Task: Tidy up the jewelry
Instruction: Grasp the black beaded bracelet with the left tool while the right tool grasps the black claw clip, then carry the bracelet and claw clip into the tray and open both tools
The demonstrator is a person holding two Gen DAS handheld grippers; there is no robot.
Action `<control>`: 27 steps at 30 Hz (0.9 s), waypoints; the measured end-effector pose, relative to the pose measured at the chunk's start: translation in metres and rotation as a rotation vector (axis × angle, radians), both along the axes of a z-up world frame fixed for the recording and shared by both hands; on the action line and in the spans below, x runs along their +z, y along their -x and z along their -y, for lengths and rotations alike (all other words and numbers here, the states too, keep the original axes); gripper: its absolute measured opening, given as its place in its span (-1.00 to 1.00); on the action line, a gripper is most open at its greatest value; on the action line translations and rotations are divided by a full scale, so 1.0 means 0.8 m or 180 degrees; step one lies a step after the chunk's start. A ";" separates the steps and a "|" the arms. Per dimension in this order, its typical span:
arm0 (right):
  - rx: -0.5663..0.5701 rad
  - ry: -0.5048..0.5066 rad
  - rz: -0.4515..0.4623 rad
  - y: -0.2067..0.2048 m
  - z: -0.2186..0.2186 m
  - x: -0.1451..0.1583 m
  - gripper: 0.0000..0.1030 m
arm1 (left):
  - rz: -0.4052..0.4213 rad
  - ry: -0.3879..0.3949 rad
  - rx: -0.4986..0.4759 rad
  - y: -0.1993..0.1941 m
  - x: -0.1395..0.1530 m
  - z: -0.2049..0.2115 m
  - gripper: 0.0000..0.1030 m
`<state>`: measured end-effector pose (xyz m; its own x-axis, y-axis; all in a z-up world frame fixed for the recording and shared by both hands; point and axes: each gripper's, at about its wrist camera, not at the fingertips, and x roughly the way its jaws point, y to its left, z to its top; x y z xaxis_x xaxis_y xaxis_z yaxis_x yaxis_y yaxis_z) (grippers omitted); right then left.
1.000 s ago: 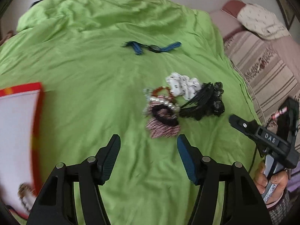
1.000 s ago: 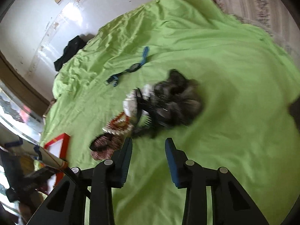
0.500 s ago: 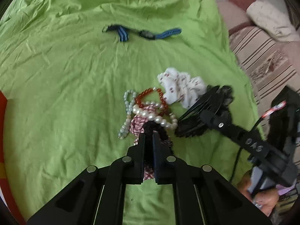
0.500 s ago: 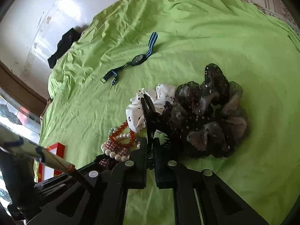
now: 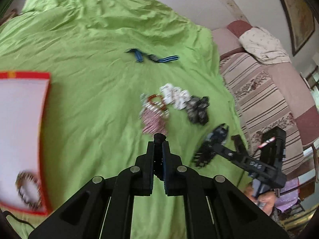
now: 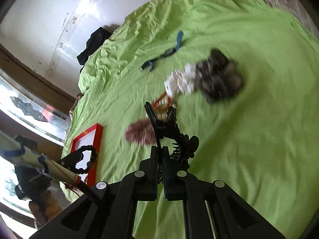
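**Lifting two pieces off the bed**

Gripping a black beaded bracelet (image 6: 88,160) in my left tool (image 5: 158,142), clamped tight, above the red-framed tray (image 6: 95,139). My right tool (image 6: 159,151) is clamped on a black claw hair clip (image 6: 169,127), raised over the green sheet (image 6: 249,129), near the scrunchie pile (image 5: 179,99).

**Two grippers, two hair pieces off the bed**

The right gripper (image 6: 159,149) pinches a black claw hair clip (image 6: 169,131) above the green bedsheet (image 6: 249,139). At lower left, the left gripper (image 6: 79,156) grips a black beaded bracelet (image 6: 90,159) over the red-framed tray (image 6: 95,137).
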<state>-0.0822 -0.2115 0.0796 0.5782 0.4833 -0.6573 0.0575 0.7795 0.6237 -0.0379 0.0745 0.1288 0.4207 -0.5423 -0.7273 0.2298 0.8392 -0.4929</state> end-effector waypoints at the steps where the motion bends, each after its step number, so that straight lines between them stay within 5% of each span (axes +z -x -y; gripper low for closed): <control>1: 0.0004 0.0001 -0.0015 0.005 -0.002 -0.002 -0.91 | -0.0009 -0.0029 0.0051 0.007 -0.002 -0.009 -0.87; 12: 0.0449 0.0268 0.0155 0.004 -0.092 0.042 -0.91 | 0.0240 -0.0332 0.0702 0.024 0.022 -0.140 -0.87; 21: 0.1143 0.0313 0.0240 -0.073 -0.253 0.065 -0.91 | 0.0088 -0.0567 0.1332 -0.046 0.005 -0.286 -0.87; 27: 0.1444 0.0288 0.0083 -0.141 -0.356 0.046 -0.91 | -0.0060 -0.0667 0.1578 -0.095 -0.030 -0.353 -0.87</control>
